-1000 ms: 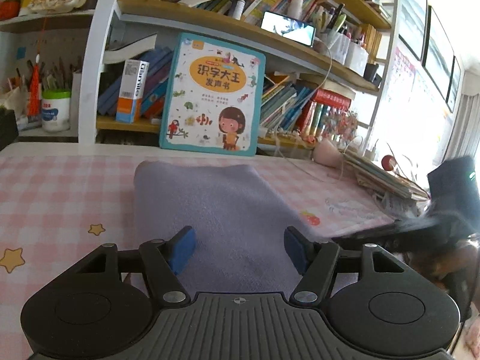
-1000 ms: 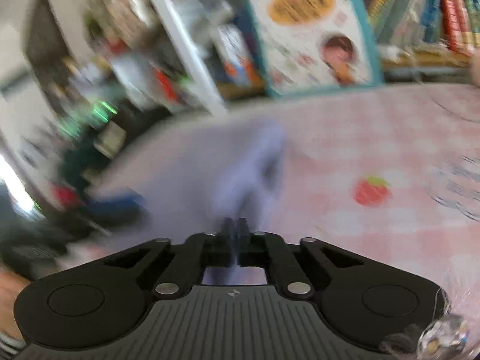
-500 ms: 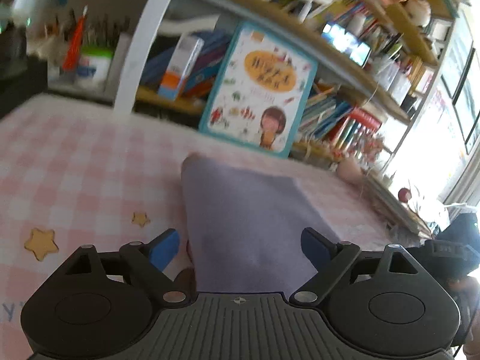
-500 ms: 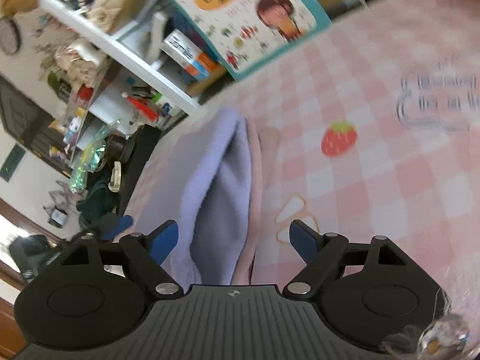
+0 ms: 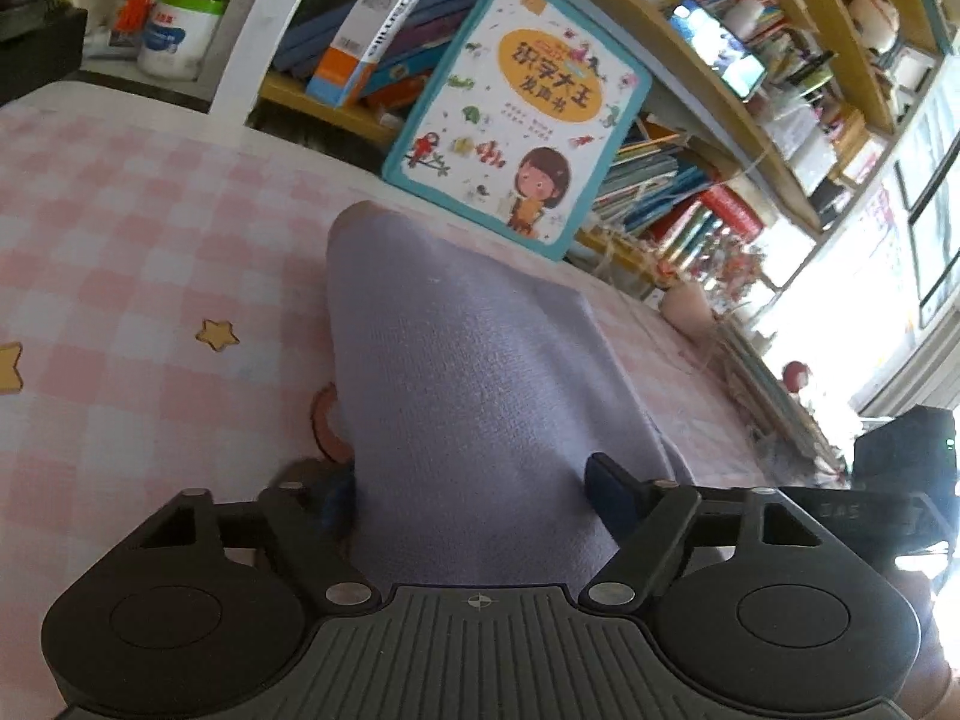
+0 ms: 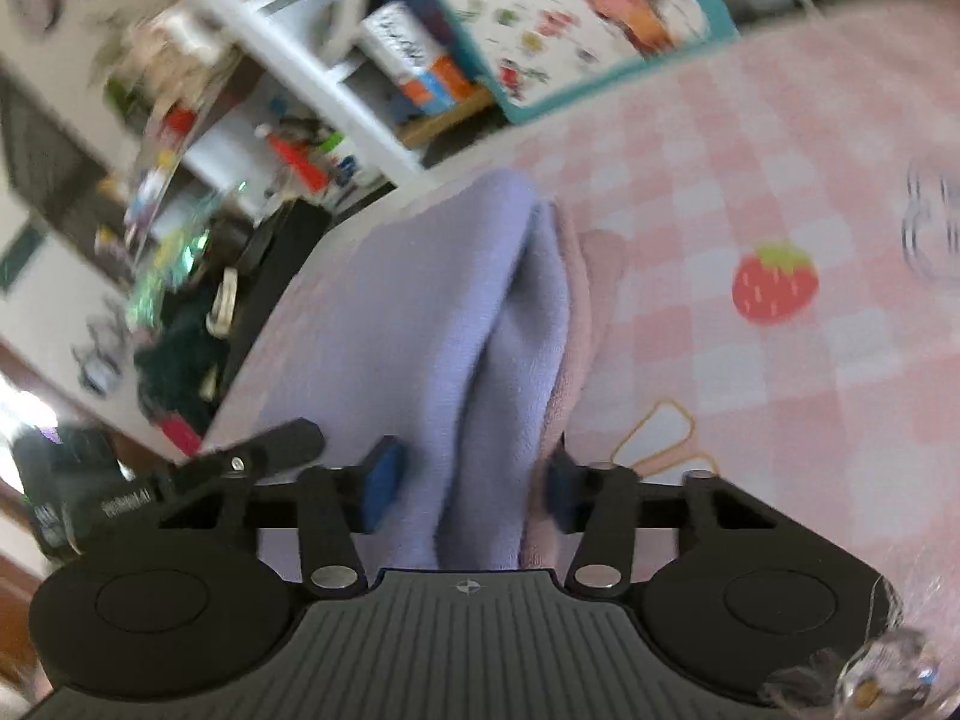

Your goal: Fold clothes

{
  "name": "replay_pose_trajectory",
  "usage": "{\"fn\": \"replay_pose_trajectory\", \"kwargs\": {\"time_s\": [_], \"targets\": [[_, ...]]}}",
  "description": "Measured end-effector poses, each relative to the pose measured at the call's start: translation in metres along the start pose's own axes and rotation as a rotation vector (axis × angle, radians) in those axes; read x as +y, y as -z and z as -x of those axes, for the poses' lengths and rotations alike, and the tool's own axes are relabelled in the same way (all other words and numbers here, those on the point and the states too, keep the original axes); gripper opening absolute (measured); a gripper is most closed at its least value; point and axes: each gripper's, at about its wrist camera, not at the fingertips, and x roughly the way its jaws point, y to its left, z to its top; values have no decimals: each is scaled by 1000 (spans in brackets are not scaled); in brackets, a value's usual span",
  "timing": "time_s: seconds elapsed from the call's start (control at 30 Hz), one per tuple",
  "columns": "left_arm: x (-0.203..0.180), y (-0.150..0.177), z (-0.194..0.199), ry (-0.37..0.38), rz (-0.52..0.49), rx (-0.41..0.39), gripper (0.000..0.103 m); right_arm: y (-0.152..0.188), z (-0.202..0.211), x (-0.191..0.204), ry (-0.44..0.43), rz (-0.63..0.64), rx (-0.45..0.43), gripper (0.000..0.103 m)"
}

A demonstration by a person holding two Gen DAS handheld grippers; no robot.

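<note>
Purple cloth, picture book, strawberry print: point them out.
purple cloth (image 5: 480,384), left wrist view, middle of its top surface.
picture book (image 5: 522,114), left wrist view, centre of its cover.
strawberry print (image 6: 774,291), right wrist view, its red body.

A children's book (image 5: 517,114) is standing at the counter's far edge, showing "识字大王" in an orange oval on its cover, with a smaller line below too blurred to read reliably.

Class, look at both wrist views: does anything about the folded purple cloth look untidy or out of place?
Yes. In the right wrist view the purple cloth has a raised ridge along its right edge, with loose layers bulging instead of lying flat. Both grippers, left and right, straddle it open.
</note>
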Motion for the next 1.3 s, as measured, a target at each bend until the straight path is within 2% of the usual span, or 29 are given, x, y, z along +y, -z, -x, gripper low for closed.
{"fn": "replay_pose_trajectory", "kwargs": {"time_s": [0.1, 0.23, 0.37, 0.43, 0.57, 0.67, 0.73, 0.9, 1.07, 1.3], "targets": [[-2, 8, 8, 43, 24, 21, 73, 10, 14, 3, 9, 42, 6, 32], [-4, 20, 16, 80, 35, 53, 73, 24, 32, 6, 19, 84, 17, 33], [-1, 26, 21, 88, 33, 61, 77, 30, 38, -1, 4, 14, 44, 44], [3, 27, 19, 98, 54, 66, 80, 30, 37, -4, 5, -8, 42, 55], [9, 28, 16, 122, 75, 61, 80, 31, 29, -12, -22, -66, 57, 55], [9, 29, 14, 128, 74, 52, 78, 32, 25, -15, -54, -80, 46, 53], [4, 31, 13, 115, 50, 44, 76, 34, 24, -12, -51, -56, 39, 44], [-9, 35, 19, 78, -22, 20, 68, 40, 27, -2, -33, 37, 0, 33], [-19, 33, 25, 61, -77, 6, 66, 45, 33, 13, -4, 135, -45, 31], [-22, 19, 24, 59, -86, -18, 66, 36, 33, 20, -9, 201, -77, 31]]}}
